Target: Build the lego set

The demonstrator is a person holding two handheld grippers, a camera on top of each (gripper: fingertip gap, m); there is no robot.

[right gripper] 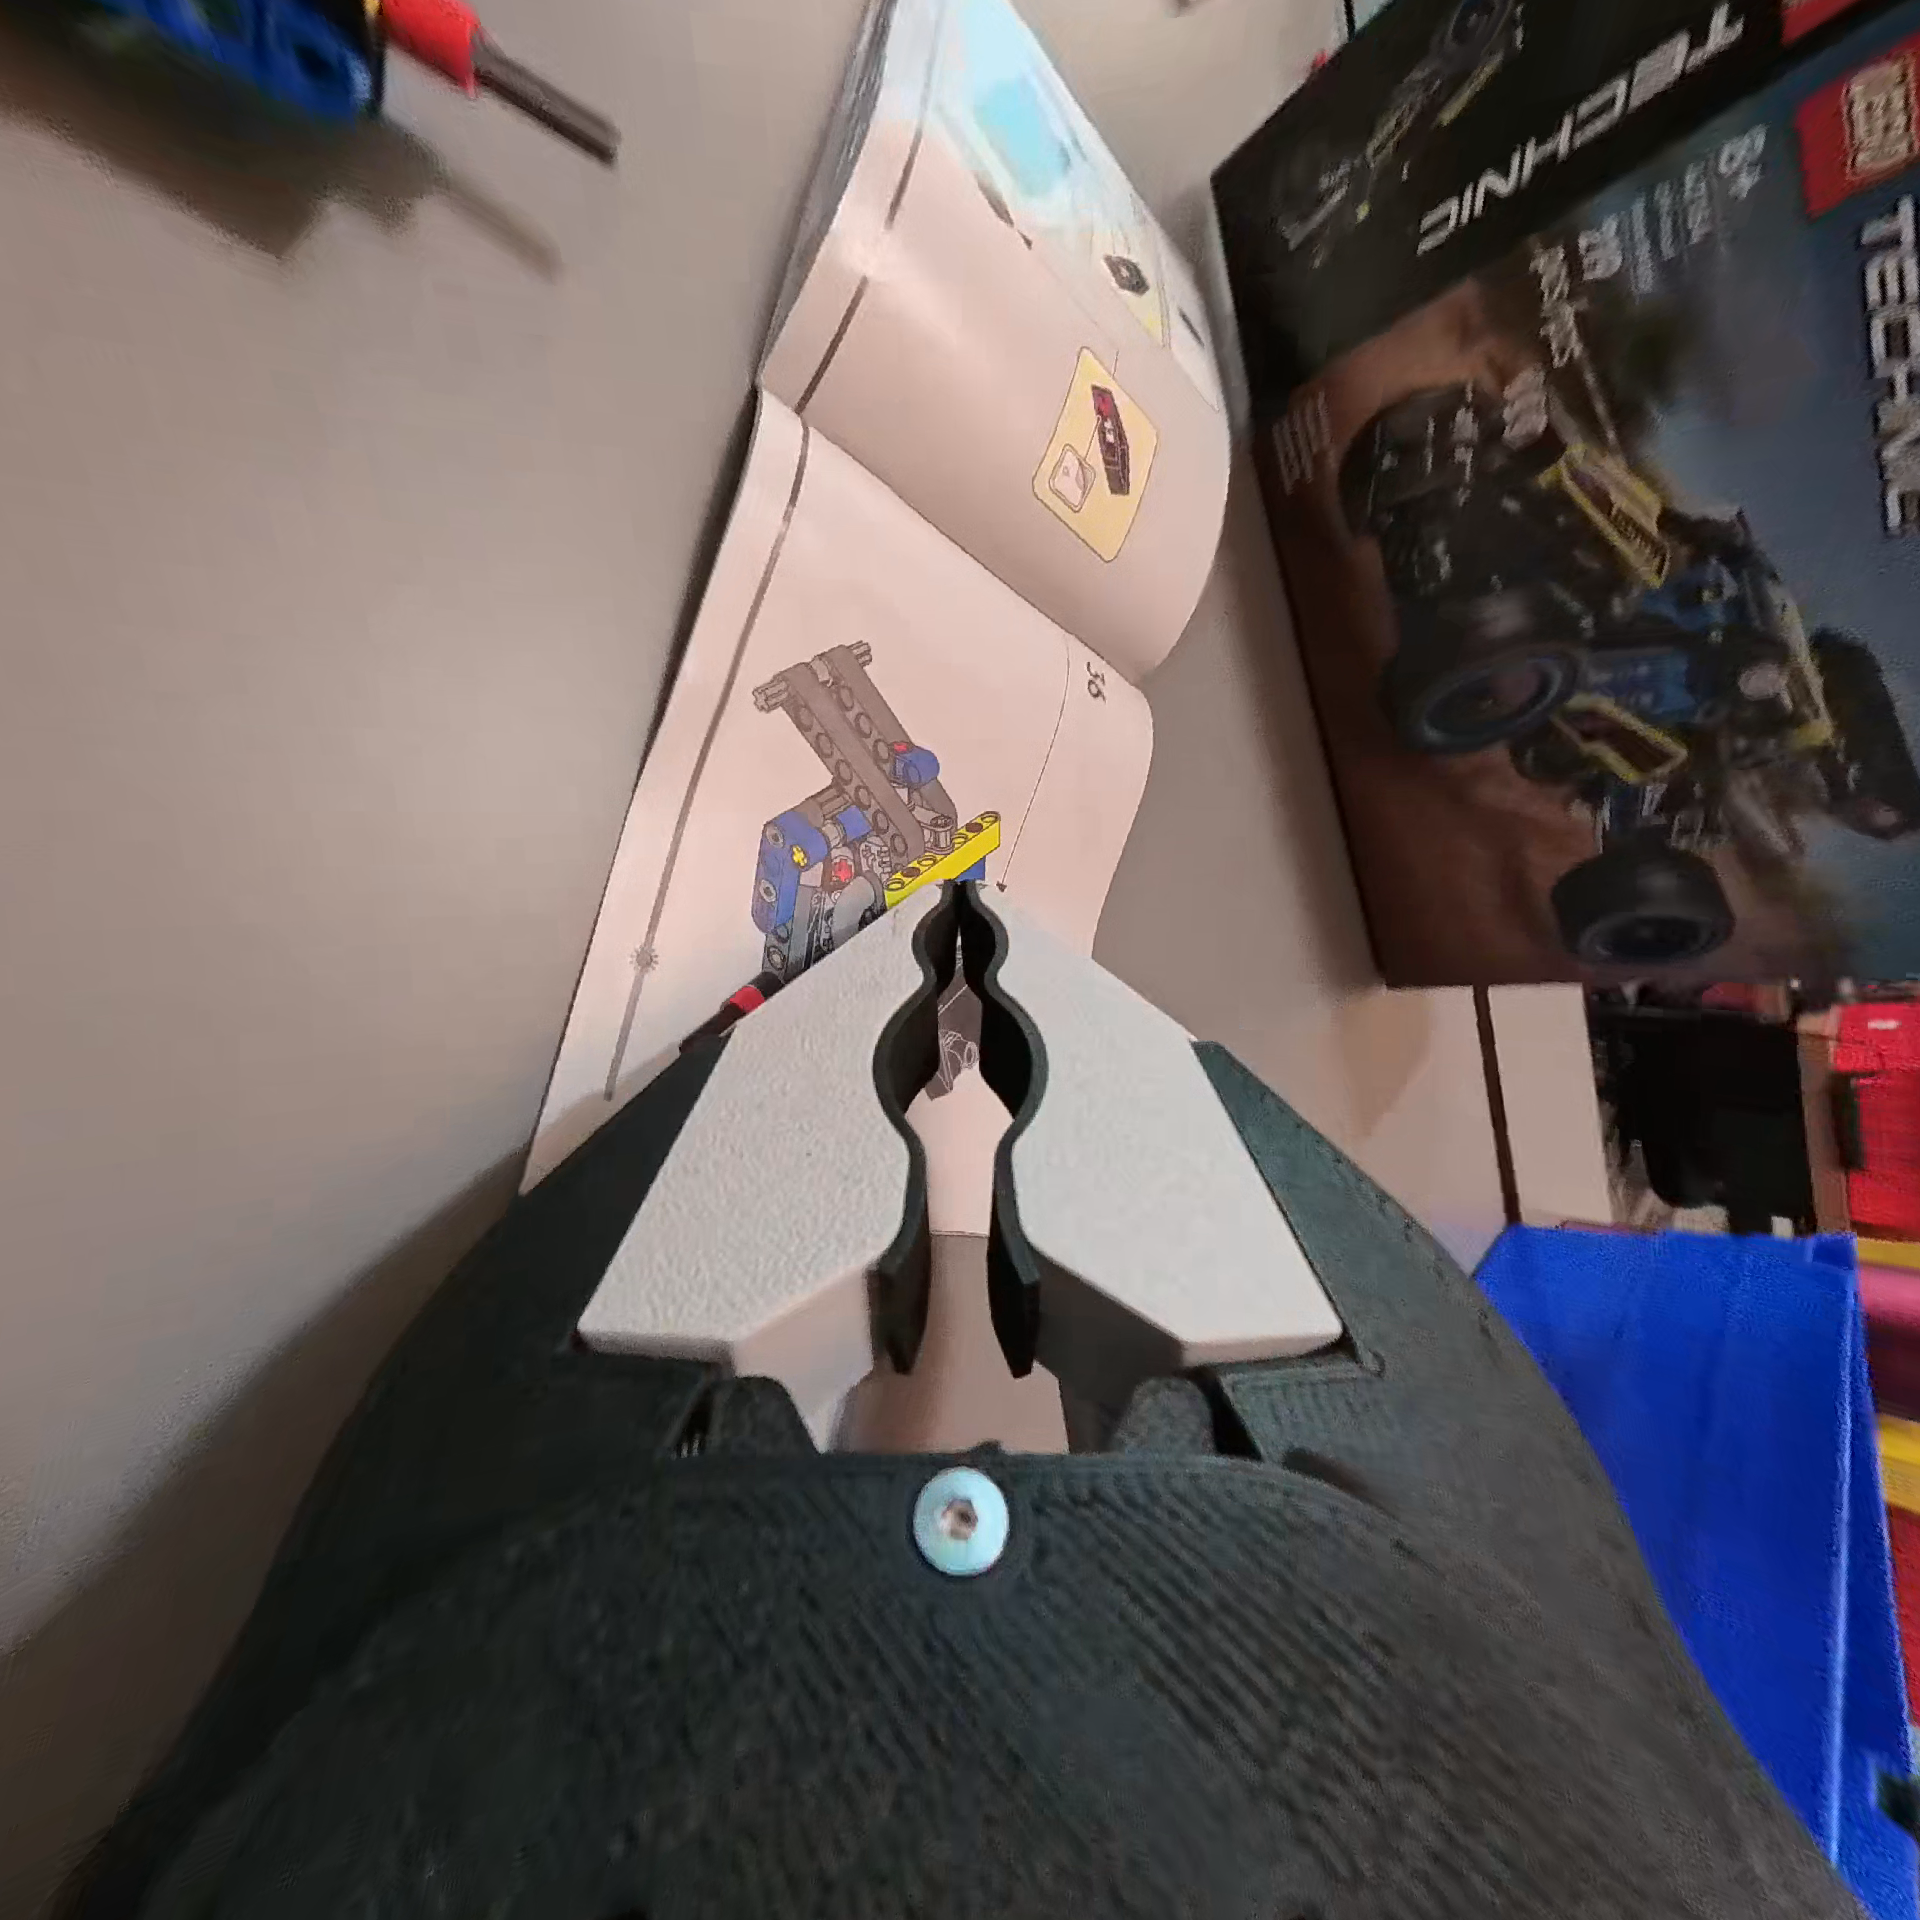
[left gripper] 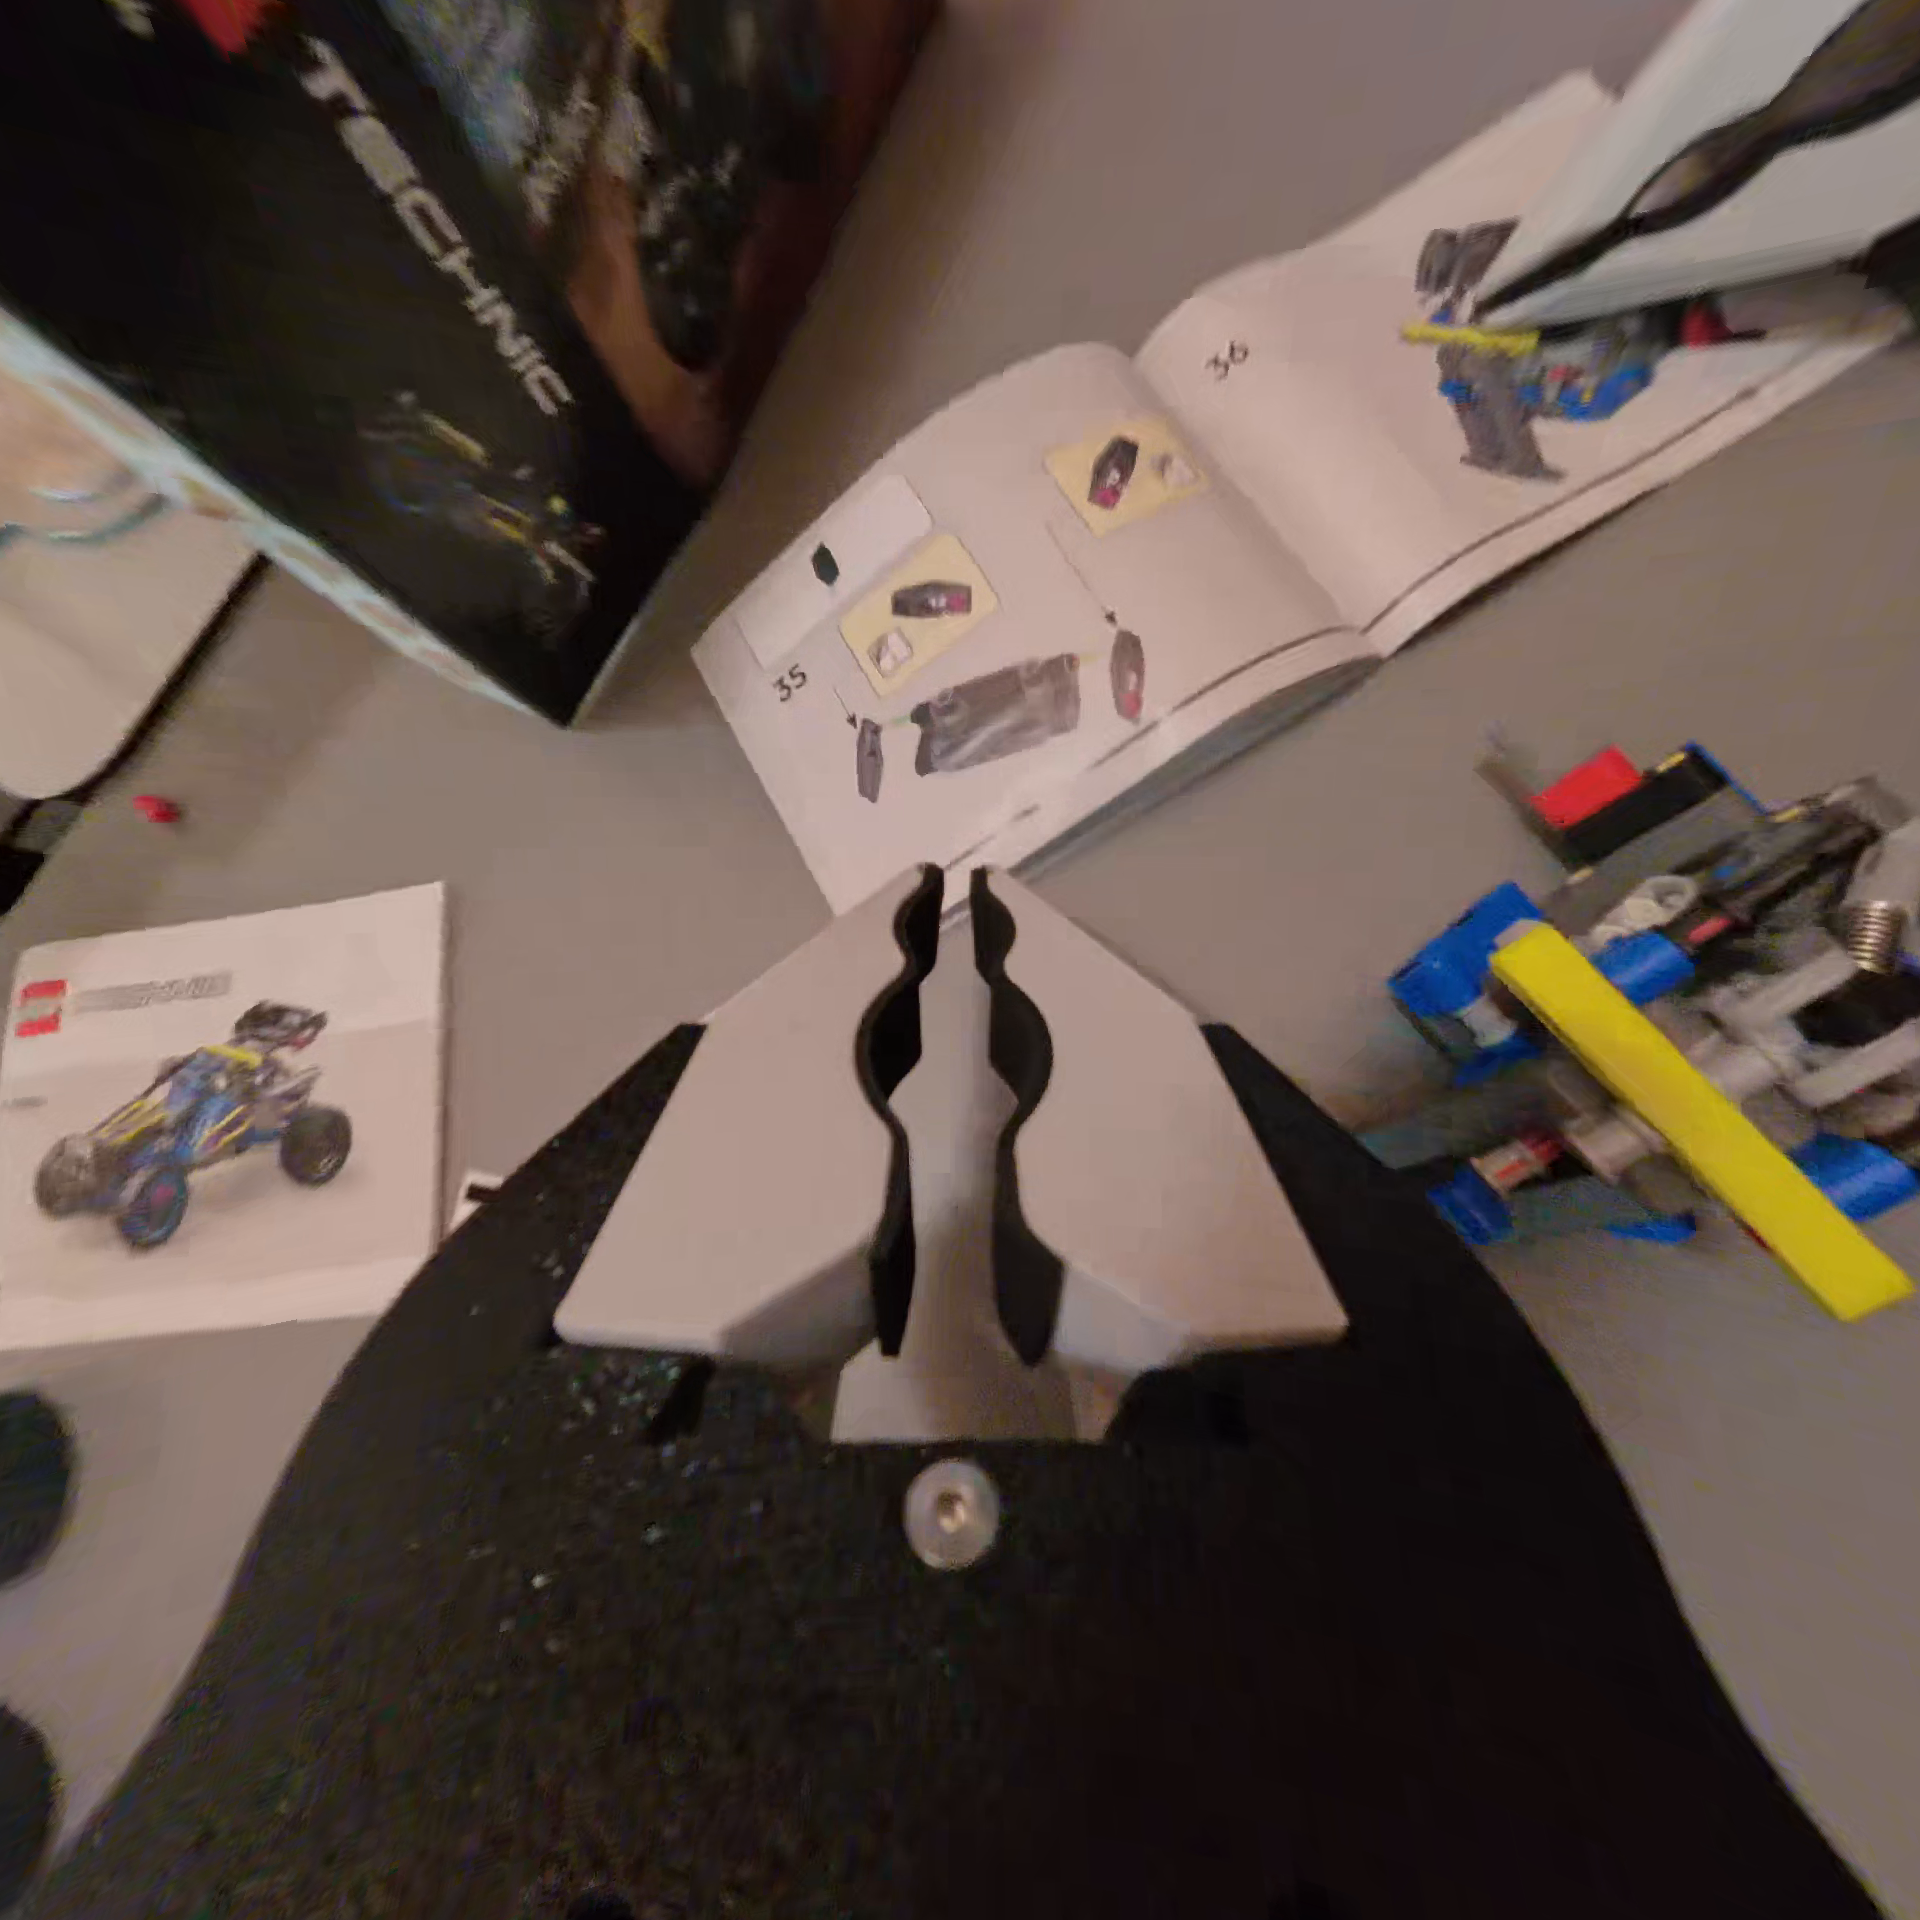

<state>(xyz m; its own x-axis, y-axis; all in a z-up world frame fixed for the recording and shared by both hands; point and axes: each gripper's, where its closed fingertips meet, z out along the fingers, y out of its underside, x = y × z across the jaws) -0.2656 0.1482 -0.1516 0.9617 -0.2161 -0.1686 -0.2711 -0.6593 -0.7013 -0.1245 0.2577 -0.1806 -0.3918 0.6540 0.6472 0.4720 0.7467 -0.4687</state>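
My left gripper [left gripper: 956, 883] hovers over the grey table [left gripper: 623, 831], at the near edge of an open instruction booklet [left gripper: 1039, 582]. Its fingertips stand a narrow slit apart with nothing between them. A part-built blue, grey and black brick model [left gripper: 1662, 1039] with a long yellow beam [left gripper: 1683, 1122] lies to its right. My right gripper [right gripper: 957, 891] is shut, its tips together on nothing, right over the booklet's [right gripper: 883, 623] page with a drawing of the model. It also shows in the left wrist view [left gripper: 1496, 301], tips at that page.
A dark toy box [left gripper: 364, 312] stands behind the booklet, also in the right wrist view [right gripper: 1610, 520]. A closed booklet [left gripper: 208, 1122] lies at the left, black tyres [left gripper: 26, 1486] beside it, a small red piece [left gripper: 156, 808] farther back. A blue bag [right gripper: 1714, 1558] is at the right. Spacing between my two grippers at the tips: around 20 cm. The small red piece [left gripper: 156, 808] is about 25 cm from my left fingertips and 35 cm from my right.
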